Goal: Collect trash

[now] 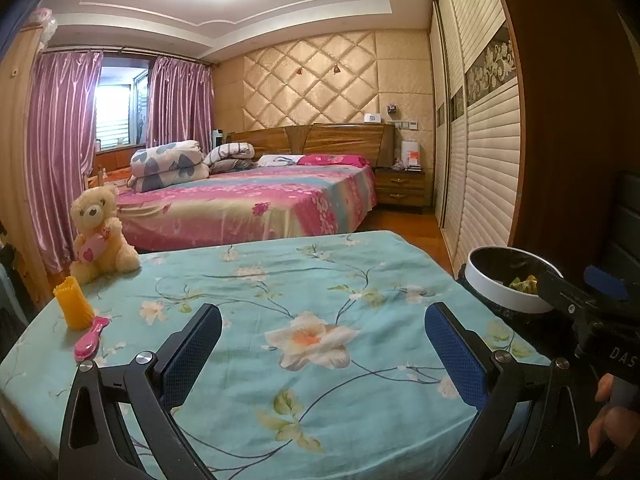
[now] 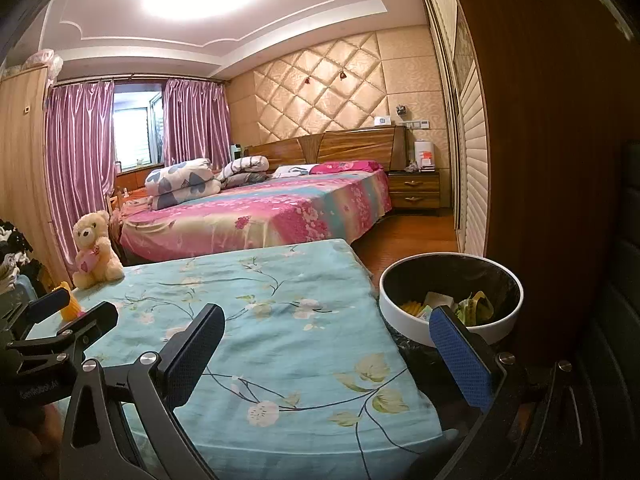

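Note:
A white-rimmed trash bin (image 2: 450, 332) with a black liner stands off the right edge of the table and holds several pieces of paper and wrapper trash (image 2: 472, 306). It also shows in the left wrist view (image 1: 502, 292). My left gripper (image 1: 322, 350) is open and empty over the table covered in a turquoise floral cloth (image 1: 280, 280). My right gripper (image 2: 326, 354) is open and empty at the table's right edge, its right finger next to the bin. The left gripper also shows at the left of the right wrist view (image 2: 76, 312).
A cream teddy bear (image 1: 100, 232), a yellow holder (image 1: 74, 302) and a pink brush (image 1: 92, 338) sit at the table's left side. Beyond are a bed (image 1: 248, 208), a nightstand (image 1: 402, 190), pink curtains and a louvred wardrobe (image 1: 480, 160) on the right.

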Demonstrator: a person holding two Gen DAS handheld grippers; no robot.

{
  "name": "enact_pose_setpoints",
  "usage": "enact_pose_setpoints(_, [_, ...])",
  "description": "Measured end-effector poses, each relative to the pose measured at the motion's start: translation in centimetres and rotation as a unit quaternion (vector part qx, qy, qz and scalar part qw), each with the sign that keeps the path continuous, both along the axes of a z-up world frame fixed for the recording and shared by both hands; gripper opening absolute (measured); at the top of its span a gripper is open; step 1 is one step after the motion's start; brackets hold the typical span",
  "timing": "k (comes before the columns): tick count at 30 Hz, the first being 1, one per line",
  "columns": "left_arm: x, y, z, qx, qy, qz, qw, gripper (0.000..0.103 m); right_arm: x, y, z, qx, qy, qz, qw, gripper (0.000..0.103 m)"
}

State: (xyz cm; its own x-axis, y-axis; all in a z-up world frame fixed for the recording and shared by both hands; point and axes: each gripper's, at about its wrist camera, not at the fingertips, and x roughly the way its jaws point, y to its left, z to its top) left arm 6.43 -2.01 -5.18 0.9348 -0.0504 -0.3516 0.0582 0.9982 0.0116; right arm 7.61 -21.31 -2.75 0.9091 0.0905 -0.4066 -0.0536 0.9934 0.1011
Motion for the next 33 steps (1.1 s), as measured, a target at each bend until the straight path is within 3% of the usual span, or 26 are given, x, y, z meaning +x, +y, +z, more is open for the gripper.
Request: enact_pose_setpoints(33, [0.17, 0.13, -0.03, 0.000, 0.006, -0.005, 1.0000, 0.102, -0.34, 0.30, 0.22, 0.006, 0.001, 0.001, 1.000, 0.103])
